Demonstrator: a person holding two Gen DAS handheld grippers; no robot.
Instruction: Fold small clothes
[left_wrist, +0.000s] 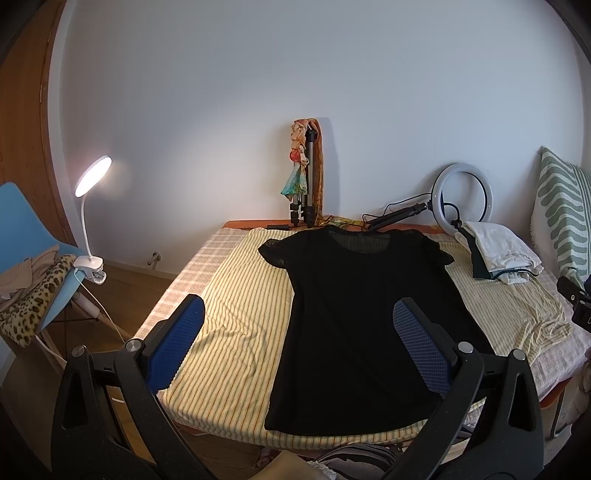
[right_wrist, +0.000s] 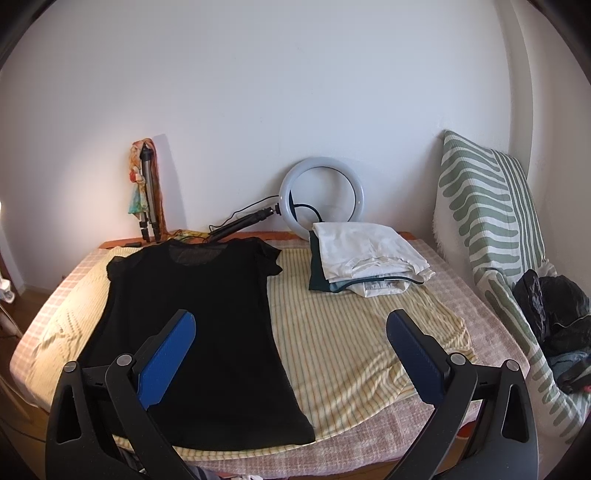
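Observation:
A black short-sleeved top (left_wrist: 354, 317) lies spread flat on the striped yellow cloth (left_wrist: 240, 314), neckline toward the wall, hem at the near edge. In the right wrist view the same black top (right_wrist: 207, 317) fills the left half of the striped cloth (right_wrist: 351, 332). My left gripper (left_wrist: 297, 317) hangs open above the top's left side, nothing between its blue pads. My right gripper (right_wrist: 291, 328) is open too, above the top's right edge, holding nothing. A stack of folded clothes (right_wrist: 365, 258), white on top of dark green, sits at the back right.
A ring light (right_wrist: 321, 195) and a folded tripod (left_wrist: 306, 184) lean on the wall behind the bed. A green-striped cushion (right_wrist: 487, 206) and a dark heap of clothes (right_wrist: 557, 317) stand at the right. A blue chair (left_wrist: 29, 251) with a clip lamp (left_wrist: 90, 206) is on the left.

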